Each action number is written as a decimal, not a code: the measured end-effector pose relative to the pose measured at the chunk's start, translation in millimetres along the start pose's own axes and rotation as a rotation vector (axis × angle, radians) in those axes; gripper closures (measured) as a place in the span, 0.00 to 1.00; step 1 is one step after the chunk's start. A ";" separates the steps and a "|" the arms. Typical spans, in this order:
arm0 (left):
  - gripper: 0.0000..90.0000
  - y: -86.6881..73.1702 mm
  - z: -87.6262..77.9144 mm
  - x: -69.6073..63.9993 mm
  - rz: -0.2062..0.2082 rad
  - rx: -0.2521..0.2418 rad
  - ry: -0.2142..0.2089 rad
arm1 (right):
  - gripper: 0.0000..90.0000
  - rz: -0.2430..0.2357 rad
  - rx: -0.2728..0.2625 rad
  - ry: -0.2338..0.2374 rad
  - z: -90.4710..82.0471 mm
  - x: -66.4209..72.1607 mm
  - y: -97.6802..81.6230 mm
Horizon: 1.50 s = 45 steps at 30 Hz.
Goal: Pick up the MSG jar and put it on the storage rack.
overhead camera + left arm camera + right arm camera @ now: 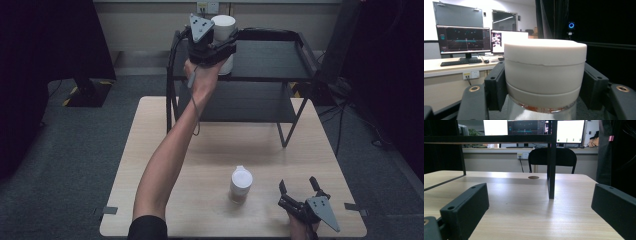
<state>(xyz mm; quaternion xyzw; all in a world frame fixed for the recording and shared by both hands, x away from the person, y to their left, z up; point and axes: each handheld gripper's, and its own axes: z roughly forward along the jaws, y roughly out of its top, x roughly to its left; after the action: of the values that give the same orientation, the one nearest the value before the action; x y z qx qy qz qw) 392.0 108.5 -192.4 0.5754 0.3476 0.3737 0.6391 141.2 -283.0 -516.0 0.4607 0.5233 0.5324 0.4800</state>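
Note:
A jar with a white lid [223,24] stands upright at the left end of the black rack's top shelf [272,62]. My left gripper [220,49] reaches it at arm's length, and its jaws sit against both sides of the jar just under the lid. In the left gripper view the jar [545,65] is close up between the two black pads [496,87], which touch it. A second white-capped jar [241,184] stands on the wooden table [165,145]. To that jar's right, my right gripper [299,186] rests open with nothing between its jaws [537,207].
The black two-shelf rack stands on the table's far half, with a lower shelf [250,102] and a thin leg [552,170] ahead of my right gripper. Beyond the table are a chair [552,157], a desk with monitors [464,40] and dark curtains.

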 end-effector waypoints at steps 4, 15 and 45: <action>0.08 -7.0 -4.4 -4.8 -0.024 -0.063 0.025 | 0.00 0.000 -0.001 -0.001 0.0 0.1 -0.1; 0.00 -10.2 -19.9 -17.7 0.028 -0.073 0.038 | 0.00 -0.001 0.000 -0.003 0.1 0.4 0.0; 0.00 -51.6 -119.7 -32.3 0.045 -0.062 -0.044 | 0.01 -0.003 0.000 -0.017 0.2 3.0 0.0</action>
<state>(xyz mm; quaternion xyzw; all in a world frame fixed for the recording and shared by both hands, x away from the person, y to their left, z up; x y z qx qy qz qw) 275.8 134.0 -254.8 0.5712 0.3086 0.3858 0.6555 141.0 -280.0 -516.0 0.4644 0.5200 0.5277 0.4852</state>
